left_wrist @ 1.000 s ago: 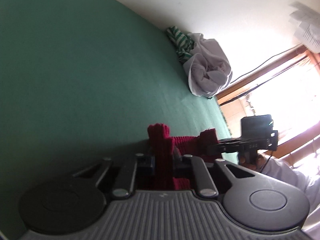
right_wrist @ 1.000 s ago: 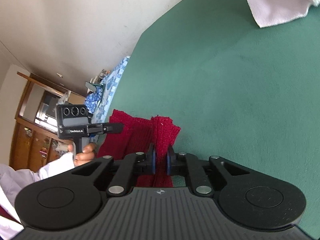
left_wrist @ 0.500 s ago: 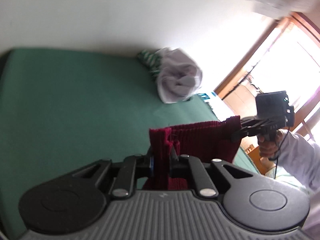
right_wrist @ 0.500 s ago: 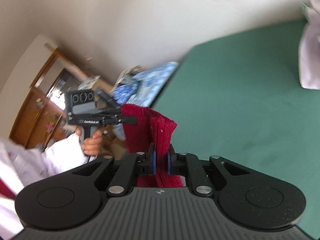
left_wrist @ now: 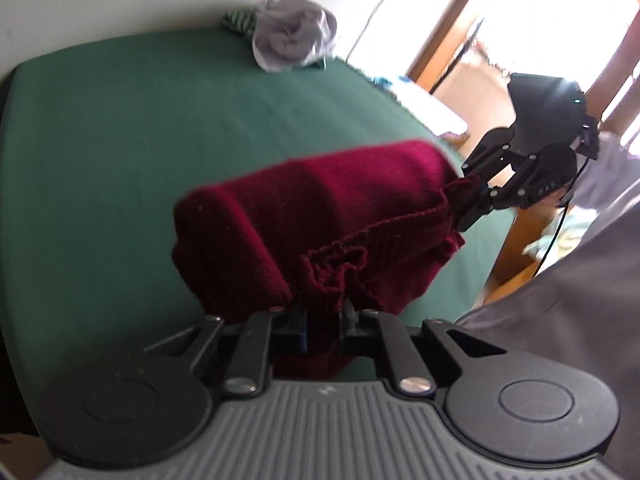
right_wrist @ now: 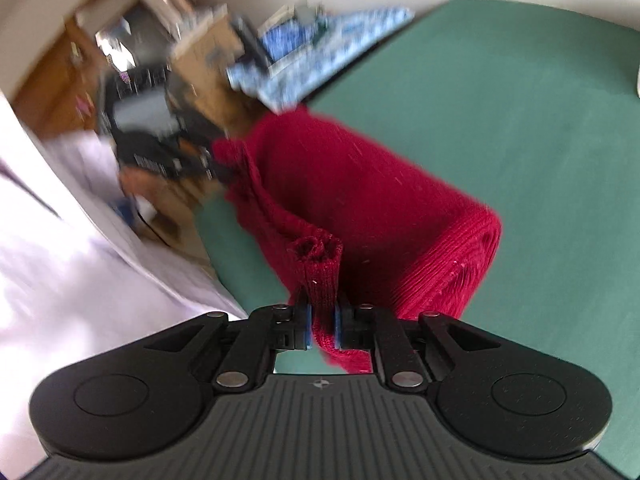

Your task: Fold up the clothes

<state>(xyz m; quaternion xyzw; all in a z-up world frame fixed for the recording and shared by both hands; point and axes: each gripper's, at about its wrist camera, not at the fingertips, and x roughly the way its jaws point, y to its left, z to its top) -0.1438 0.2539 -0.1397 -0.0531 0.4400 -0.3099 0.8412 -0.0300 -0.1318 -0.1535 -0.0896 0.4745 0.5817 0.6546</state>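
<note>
While the left claw (left_wrist: 323, 330) pinches one bunched edge of the red knit garment (left_wrist: 320, 216), the cloth hangs above the green worktop (left_wrist: 120, 140), ready to spread. From the right wrist, the right claw (right_wrist: 322, 328) clamps the opposite edge, stretching it between both.

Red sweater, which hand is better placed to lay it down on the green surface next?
Neither alone: the left gripper and right gripper each clamp an end of the red sweater, which hangs between them above the green surface. Both should probably lower together.
</note>
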